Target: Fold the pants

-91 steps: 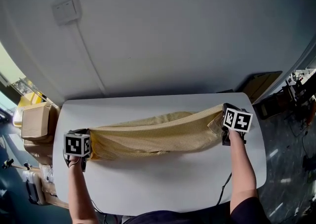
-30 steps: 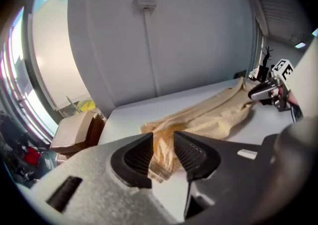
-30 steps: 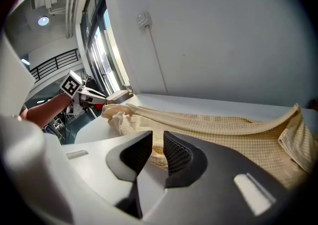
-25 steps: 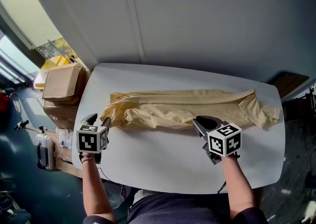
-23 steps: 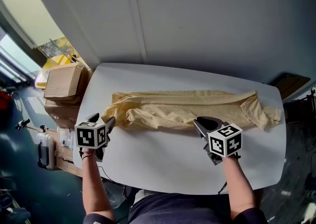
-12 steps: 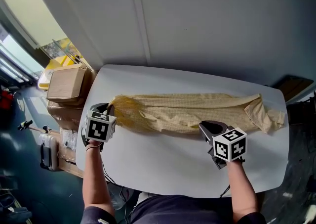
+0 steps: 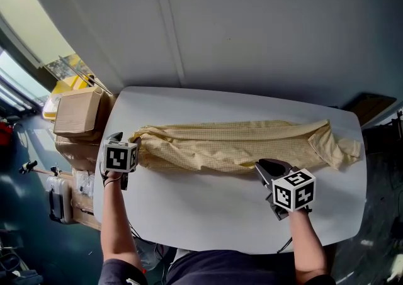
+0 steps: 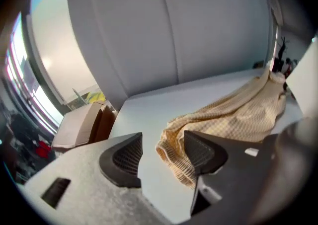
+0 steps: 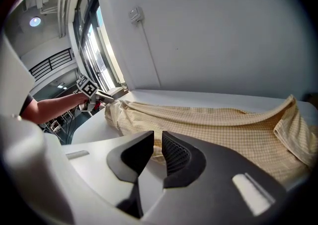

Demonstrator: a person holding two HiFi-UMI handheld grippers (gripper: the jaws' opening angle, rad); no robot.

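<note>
Left gripper [image 8: 160, 145] released, shown only in its own view: jaws just opened wide, pants [image 7: 233, 145] end between them by the table [image 7: 208, 208] left edge. Right gripper [image 9: 157, 142] jaws just eased slightly apart, pants' near edge at the tips, not pinched; grey wall [image 7: 252, 26] behind

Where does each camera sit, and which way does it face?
Head view: person's head, steeply down on yellow checked pants across white table; forearms, left gripper, right gripper show.
Left gripper view: on that gripper, facing the pants' bunched end between jaws just opened.
Right gripper view: on that gripper, along the pants; narrow jaws, just eased wider, pinch nothing.
Shared: the left gripper, in head and right gripper views.
</note>
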